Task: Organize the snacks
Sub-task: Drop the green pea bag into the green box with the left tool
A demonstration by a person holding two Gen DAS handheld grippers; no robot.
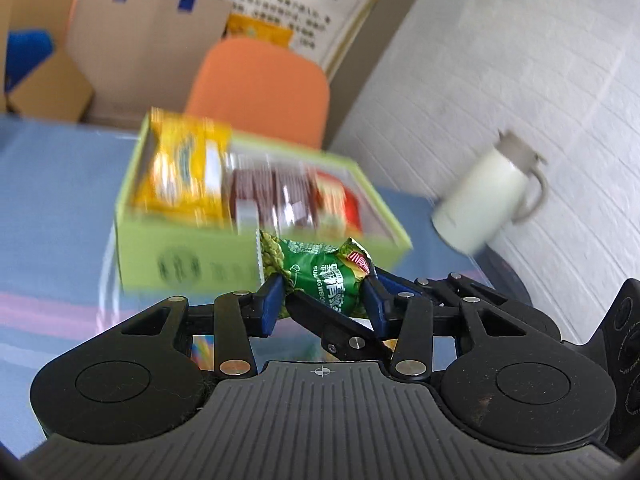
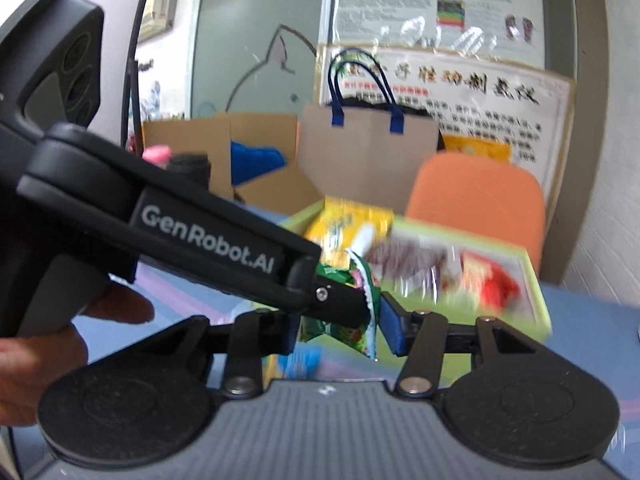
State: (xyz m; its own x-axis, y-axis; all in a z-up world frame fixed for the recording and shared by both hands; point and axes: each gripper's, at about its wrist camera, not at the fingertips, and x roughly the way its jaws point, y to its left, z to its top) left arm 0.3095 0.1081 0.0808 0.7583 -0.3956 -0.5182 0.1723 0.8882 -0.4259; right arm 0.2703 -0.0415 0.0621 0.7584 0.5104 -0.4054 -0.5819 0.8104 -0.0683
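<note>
We have the green snack packet pinched between the blue pads of our left gripper, whose jaws are closed on its middle so the crinkled ends stick out past the fingertips. Our right gripper is clamped on the same packet, with the left gripper crossing in from its left side, a finger lying over the packet; a hand holds that tool. Just beyond the packet, ahead of both grippers, sits the light green box on the blue table, holding a yellow bag, dark red packs and a red packet. Ahead and to the right of the left gripper stands a white jug. Behind the box is an orange chair, then a paper bag with blue handles.
</note>
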